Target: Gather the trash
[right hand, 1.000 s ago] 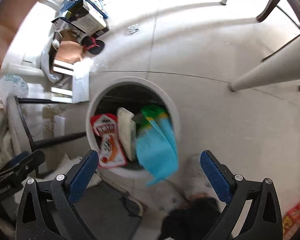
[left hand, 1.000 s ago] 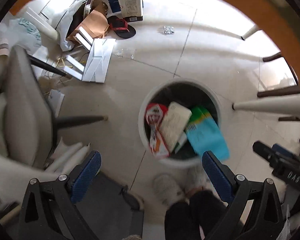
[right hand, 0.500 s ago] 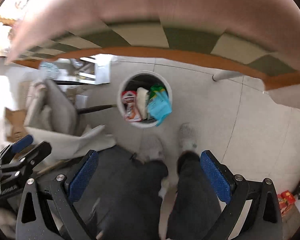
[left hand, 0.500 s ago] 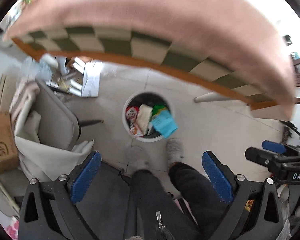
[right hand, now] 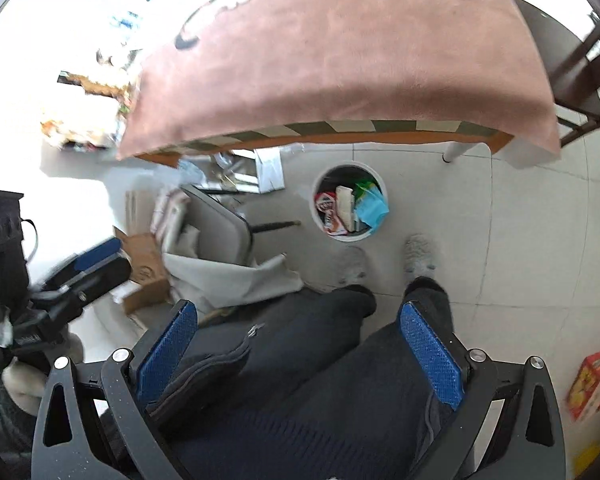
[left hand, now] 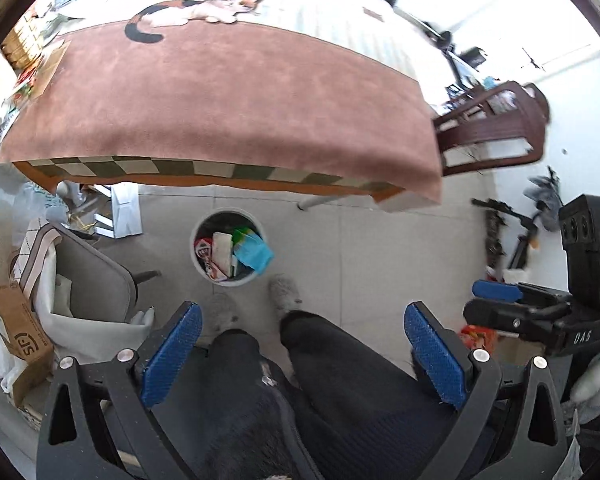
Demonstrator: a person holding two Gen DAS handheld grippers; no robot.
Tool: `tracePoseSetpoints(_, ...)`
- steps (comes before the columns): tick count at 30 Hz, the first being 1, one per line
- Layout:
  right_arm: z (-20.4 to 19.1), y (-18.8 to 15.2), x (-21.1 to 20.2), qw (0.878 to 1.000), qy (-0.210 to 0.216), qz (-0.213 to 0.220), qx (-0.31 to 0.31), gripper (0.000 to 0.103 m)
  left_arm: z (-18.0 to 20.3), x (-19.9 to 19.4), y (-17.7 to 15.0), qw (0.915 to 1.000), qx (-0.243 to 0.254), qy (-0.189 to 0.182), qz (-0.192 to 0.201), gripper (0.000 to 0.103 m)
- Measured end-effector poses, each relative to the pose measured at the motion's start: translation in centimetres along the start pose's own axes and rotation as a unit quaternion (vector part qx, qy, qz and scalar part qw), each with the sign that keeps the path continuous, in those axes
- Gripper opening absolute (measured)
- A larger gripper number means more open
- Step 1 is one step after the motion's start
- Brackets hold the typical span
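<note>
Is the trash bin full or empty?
Nearly full: wrappers fill the white trash bin, and a blue packet hangs over its rim.

Wrappers (left hand: 236, 250) in bin (left hand: 198, 258) beside table (left hand: 220, 92)

Bin's pretty stuffed down there

White round trash bin (left hand: 229, 279) sits mid-frame on the tile floor, packed with a red-and-white wrapper (left hand: 205, 249), a pale packet (left hand: 222, 245), green packaging (left hand: 242, 234) and a blue wrapper (left hand: 255, 255) flopping over the right rim.
</note>
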State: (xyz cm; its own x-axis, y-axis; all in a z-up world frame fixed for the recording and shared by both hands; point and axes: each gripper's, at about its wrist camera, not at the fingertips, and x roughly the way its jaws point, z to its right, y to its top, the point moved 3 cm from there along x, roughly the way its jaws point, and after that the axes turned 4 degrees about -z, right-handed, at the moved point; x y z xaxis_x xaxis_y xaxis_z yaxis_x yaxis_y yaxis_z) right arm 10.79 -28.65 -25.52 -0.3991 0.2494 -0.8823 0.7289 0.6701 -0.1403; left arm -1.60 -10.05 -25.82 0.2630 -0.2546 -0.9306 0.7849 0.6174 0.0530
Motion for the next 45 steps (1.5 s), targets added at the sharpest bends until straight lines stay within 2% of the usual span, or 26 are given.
tracePoseSetpoints(6, -2.6, -3.9, -2.4, 1.0, 0.003, 0.018, 0.019, 0.103, 0.8, -2.3, -1.6, 0.9998, 0.01, -0.014, -0.01, 0.103)
tracePoseSetpoints(12, -3.6, -5.4, -3.5, 1.0, 0.01, 0.02, 0.022, 0.103, 1.1, -4.0, -2.4, 0.9997, 0.006, -0.024, -0.001, 0.103)
tracePoseSetpoints(18, -3.7, -5.0, -4.0, 0.999, 0.022, 0.028, 0.013, 0.103, 1.2, -4.5, -2.9, 0.9996, -0.011, -0.023, 0.014, 0.103)
tracePoseSetpoints(27, -3.5, -5.0, -3.9, 0.999, 0.027, 0.026, 0.014, 0.103, 1.3, -4.5, -3.5, 0.9995, -0.015, -0.024, 0.014, 0.103)
tracePoseSetpoints(45, -3.9, -5.6, -4.5, 1.0, -0.007, 0.029, 0.002, 0.103, 1.9, -4.4, -3.2, 0.9996, -0.017, -0.014, 0.015, 0.103)
